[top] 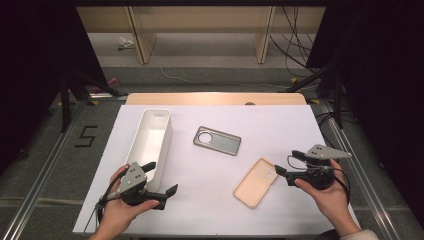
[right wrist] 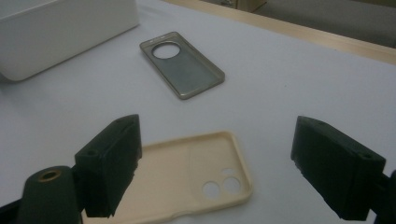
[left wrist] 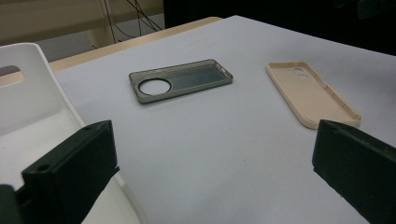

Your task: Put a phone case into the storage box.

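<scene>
Two phone cases and a white bin on a white tabletop, both hand-held grippers spread and empty.

The beige, matte, soft-looking phone case [top: 256, 182] lies inside-up at about 4 o'clock of the tabletop [top: 280, 130], just beside the right hand-held gripper [top: 289, 165], whose black jaws stand wide apart, held level and pointing toward it. The smoky-grey translucent case with a round camera hole [top: 217, 140] lies near the centre. The left hand-held gripper [top: 161, 179], jaws likewise spread, sits at 7 o'clock by the smooth white plastic oblong bin [top: 150, 145].
</scene>
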Demonstrator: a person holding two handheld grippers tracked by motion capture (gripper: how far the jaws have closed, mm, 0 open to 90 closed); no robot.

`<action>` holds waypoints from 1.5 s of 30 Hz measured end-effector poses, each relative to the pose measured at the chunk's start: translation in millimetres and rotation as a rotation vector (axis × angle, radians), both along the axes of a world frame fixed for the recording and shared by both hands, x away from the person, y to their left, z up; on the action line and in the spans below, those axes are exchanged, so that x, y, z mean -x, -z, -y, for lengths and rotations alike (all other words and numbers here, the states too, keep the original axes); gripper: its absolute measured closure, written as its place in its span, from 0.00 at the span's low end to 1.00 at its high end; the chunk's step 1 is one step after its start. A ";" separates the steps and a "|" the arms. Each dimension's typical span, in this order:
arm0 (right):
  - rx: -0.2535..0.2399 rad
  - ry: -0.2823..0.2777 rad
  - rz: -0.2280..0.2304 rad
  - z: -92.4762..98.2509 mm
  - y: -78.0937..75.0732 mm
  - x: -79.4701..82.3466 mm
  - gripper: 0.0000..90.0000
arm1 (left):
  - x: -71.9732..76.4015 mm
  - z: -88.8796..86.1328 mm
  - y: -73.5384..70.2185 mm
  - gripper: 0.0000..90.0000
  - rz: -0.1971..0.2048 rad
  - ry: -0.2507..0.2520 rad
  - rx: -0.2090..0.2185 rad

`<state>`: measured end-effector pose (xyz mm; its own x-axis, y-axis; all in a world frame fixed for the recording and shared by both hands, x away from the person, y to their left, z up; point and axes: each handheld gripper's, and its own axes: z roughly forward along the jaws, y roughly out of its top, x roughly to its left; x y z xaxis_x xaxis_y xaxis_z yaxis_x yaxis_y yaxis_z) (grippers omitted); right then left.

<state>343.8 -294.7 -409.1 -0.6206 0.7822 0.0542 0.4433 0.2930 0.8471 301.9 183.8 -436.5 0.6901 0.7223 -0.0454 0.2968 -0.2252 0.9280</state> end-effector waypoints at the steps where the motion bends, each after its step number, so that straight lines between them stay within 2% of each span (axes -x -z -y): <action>1: -0.001 0.002 0.000 -0.1 0.1 0.0 0.19 | 0.3 0.4 -0.2 0.00 0.000 -0.001 0.000; 7: -0.001 0.004 -0.005 -2.1 1.2 -1.5 0.19 | 0.6 1.6 -0.2 0.00 0.002 0.001 -0.005; 10: 0.001 -0.001 -0.009 -5.0 1.8 -3.9 0.22 | 0.1 2.1 -0.4 0.00 0.005 0.004 -0.008; 16: 0.060 -0.059 -0.001 -30.7 2.8 -22.5 0.52 | -0.6 4.7 0.4 0.00 0.004 0.007 -0.012; 20: 0.092 -0.095 0.009 -50.7 -0.1 -42.2 0.74 | 0.0 5.8 0.1 0.00 0.008 0.010 -0.018; 23: 0.112 -0.116 -0.016 -64.6 -0.6 -60.1 0.89 | 0.2 6.2 0.2 0.00 0.010 0.012 -0.019; 24: 0.112 -0.116 -0.016 -64.6 -0.6 -60.1 0.89 | 0.2 6.4 0.4 0.00 0.009 0.012 -0.019; 25: 0.130 -0.119 -0.031 -72.3 -0.4 -72.3 0.96 | 0.2 6.4 0.5 0.00 0.006 0.012 -0.019; 26: 0.138 -0.116 -0.035 -75.6 0.1 -78.5 0.99 | 0.1 6.2 0.7 0.00 0.004 0.015 -0.018; 31: 0.177 -0.098 -0.083 -89.5 5.9 -105.7 1.00 | -0.2 5.5 0.7 0.01 0.005 0.015 -0.015; 32: 0.177 -0.098 -0.083 -89.5 5.9 -105.7 1.00 | -0.4 5.5 0.7 0.01 0.007 0.015 -0.014; 33: 0.189 -0.089 -0.102 -94.7 9.0 -115.4 1.00 | -0.4 5.5 0.7 0.01 0.007 0.015 -0.014; 34: 0.189 -0.089 -0.102 -94.7 9.0 -115.4 1.00 | -0.2 5.5 0.7 0.01 0.005 0.016 -0.015; 35: 0.202 -0.078 -0.121 -100.5 12.7 -126.1 1.00 | -0.1 5.6 0.7 0.01 0.004 0.016 -0.016; 40: 0.242 -0.054 -0.159 -110.8 22.9 -149.0 1.00 | 0.3 5.7 0.5 0.01 0.005 0.018 -0.017; 41: 0.242 -0.054 -0.159 -110.8 22.9 -149.0 1.00 | 0.3 5.7 0.5 0.01 0.005 0.018 -0.017; 42: 0.251 -0.042 -0.171 -115.6 27.7 -158.0 1.00 | 0.4 5.7 0.5 0.01 0.005 0.018 -0.017; 45: 0.273 -0.027 -0.188 -122.8 34.7 -170.5 1.00 | 0.5 5.6 0.6 0.01 0.004 0.018 -0.016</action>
